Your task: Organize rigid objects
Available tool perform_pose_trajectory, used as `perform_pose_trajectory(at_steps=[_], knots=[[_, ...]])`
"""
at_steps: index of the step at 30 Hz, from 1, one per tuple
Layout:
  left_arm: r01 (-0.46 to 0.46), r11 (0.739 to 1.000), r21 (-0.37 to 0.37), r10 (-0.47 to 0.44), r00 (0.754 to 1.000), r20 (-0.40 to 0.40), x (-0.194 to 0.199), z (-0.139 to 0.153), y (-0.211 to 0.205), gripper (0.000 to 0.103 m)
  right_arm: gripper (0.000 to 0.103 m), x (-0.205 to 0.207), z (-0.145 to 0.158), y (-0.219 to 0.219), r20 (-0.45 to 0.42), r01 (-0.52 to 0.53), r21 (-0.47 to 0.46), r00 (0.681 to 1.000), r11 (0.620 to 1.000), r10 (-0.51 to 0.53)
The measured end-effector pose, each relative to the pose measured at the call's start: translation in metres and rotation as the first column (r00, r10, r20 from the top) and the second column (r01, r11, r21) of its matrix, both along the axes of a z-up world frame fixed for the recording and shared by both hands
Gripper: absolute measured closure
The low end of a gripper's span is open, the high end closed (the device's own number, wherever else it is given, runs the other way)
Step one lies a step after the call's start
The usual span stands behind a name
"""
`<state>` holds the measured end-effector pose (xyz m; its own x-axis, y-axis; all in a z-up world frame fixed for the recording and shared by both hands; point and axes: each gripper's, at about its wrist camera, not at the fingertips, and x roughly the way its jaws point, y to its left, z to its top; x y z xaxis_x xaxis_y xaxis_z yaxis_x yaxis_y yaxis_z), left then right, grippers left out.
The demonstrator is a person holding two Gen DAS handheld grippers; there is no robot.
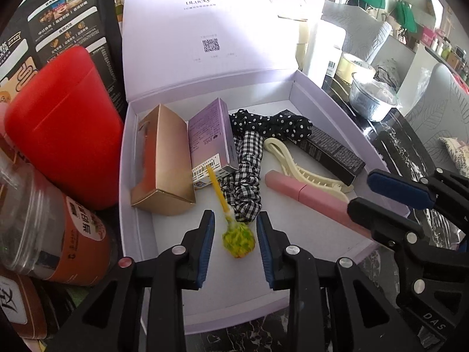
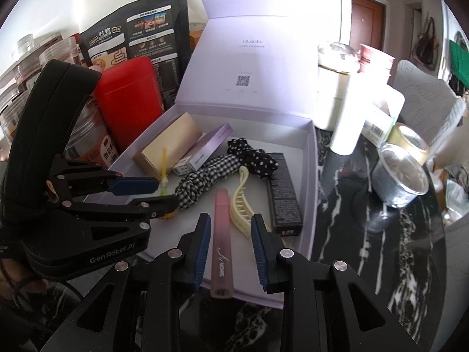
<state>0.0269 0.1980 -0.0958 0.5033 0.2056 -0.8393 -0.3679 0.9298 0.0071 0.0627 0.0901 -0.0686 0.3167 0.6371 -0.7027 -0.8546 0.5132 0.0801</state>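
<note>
An open lavender box [image 1: 137, 234] [image 2: 307, 176] holds the items. A yellow-green lollipop [image 1: 238, 240] on a yellow stick lies on its floor between the pads of my left gripper [image 1: 236, 249], which is open and does not touch it. A pink tube [image 2: 221, 249] [image 1: 307, 195] lies between the pads of my right gripper [image 2: 230, 249], also open, with a gap on the right side. Beside the tube rests a cream hair clip [image 2: 239, 202] [image 1: 302, 167]. Also in the box are a gold carton [image 1: 164, 161], a purple carton [image 1: 209, 138] and a black carton [image 2: 283, 193].
A gingham scrunchie [image 1: 246, 182] and a polka-dot scrunchie [image 1: 269, 123] lie mid-box. A red container [image 1: 64, 123], jars [image 1: 49, 228] and a black pouch [image 2: 132, 38] crowd the left. A foil cup [image 2: 401, 176], tape roll [image 2: 410, 140] and white bottles [image 2: 346, 123] stand on the marble table at right.
</note>
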Motion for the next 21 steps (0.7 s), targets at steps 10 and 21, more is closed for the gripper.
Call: perform_pose_trajectory(at_steps=[10, 21], knots=[[-0.03, 0.999, 0.019, 0.029, 0.998, 0.061, -0.016, 0.031, -0.006, 0.02, 0.07, -0.006, 0.018, -0.019, 0.032, 0.037, 0.004, 0.999, 0.999, -0.037], [-0.051, 0.996, 0.079, 0.041, 0.992, 0.12, -0.036, 0.077, -0.018, 0.02, 0.049, -0.022, 0.057, -0.034, 0.096, 0.053, 0.055, 0.994, 0.997, -0.058]])
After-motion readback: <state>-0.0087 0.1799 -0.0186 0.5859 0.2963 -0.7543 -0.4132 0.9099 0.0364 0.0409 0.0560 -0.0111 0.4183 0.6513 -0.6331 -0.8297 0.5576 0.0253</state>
